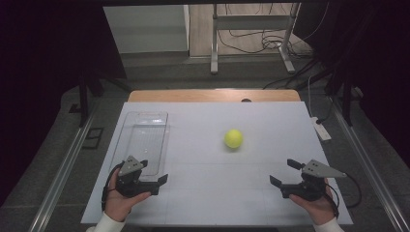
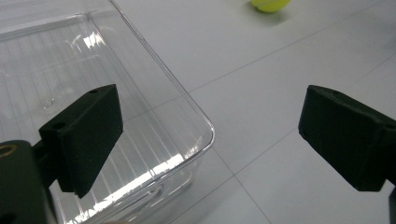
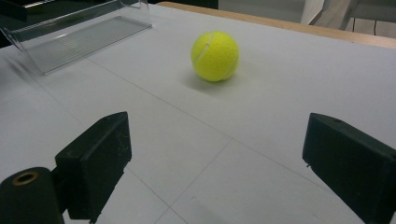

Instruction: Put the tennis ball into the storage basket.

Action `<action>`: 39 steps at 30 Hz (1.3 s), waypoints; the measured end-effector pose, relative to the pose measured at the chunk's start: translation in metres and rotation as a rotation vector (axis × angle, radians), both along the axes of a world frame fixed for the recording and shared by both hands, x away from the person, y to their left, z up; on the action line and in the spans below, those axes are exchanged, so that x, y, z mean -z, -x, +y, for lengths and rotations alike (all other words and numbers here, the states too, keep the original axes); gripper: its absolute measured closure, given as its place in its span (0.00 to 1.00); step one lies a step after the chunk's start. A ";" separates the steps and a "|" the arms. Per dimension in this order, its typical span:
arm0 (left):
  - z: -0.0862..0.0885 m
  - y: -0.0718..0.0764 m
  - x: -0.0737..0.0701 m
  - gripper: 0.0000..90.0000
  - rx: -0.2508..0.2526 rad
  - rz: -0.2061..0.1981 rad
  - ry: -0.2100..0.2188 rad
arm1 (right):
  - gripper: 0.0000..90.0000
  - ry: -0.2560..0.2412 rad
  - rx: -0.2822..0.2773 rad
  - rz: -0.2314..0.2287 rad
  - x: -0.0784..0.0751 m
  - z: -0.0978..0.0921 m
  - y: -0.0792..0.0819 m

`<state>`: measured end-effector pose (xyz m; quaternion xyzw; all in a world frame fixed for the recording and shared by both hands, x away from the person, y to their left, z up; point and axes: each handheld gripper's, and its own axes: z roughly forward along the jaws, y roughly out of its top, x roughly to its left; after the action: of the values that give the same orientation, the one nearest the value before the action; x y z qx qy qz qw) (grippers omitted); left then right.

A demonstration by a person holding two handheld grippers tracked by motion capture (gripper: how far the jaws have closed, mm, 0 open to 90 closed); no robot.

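At the left of the bench (image 1: pixel 203 203) lies a clear tray (image 1: pixel 145 140), empty as far as the ribbed floor shows. The left gripper (image 1: pixel 152 182) sits at the tray's near right corner, its fingers (image 2: pixel 84 135) spread wide; in the left gripper view one finger hangs over the tray's inside and the other over bare bench, so the tray wall runs between them, but they do not appear to touch it and they hold nothing.

Toward the middle, well apart from the tray, the ball (image 1: pixel 233 138) rests on the bench alone (a yellow tennis ball, seam showing in the right gripper view). Nothing touches it.

At the right, the right gripper (image 1: pixel 283 180) hovers near the bench's front edge, its fingers (image 3: pixel 95 158) also spread wide and empty, aimed roughly at the ball (image 3: pixel 215 56), which lies ahead of them and still some way off.

My reading is that the work is at its very start: the ball is not yet grasped, and if it is meant for the tray, the reach, the grip and the carry across are all left to do.
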<state>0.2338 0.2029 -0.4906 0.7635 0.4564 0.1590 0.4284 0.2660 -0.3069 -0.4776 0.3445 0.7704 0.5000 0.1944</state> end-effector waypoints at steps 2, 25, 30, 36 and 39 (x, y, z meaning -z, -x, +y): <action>0.000 0.000 0.000 0.08 0.000 -0.001 0.002 | 0.09 0.001 -0.003 0.004 0.000 0.001 0.000; 0.002 -0.001 -0.001 0.08 0.008 -0.005 0.006 | 0.10 0.031 -0.008 0.020 0.005 0.001 -0.003; 0.002 -0.002 -0.003 0.09 0.010 -0.004 0.014 | 0.10 0.027 -0.011 0.024 0.006 0.002 -0.002; 0.000 -0.005 -0.004 0.09 0.027 0.002 0.009 | 0.10 0.024 -0.014 0.038 0.008 0.002 -0.005; -0.001 -0.006 -0.006 0.10 0.031 0.009 -0.003 | 0.10 0.025 -0.013 0.040 0.008 0.001 -0.005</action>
<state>0.2396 0.2016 -0.4849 0.7717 0.4464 0.1496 0.4276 0.2707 -0.3057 -0.4860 0.3471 0.7825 0.4847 0.1797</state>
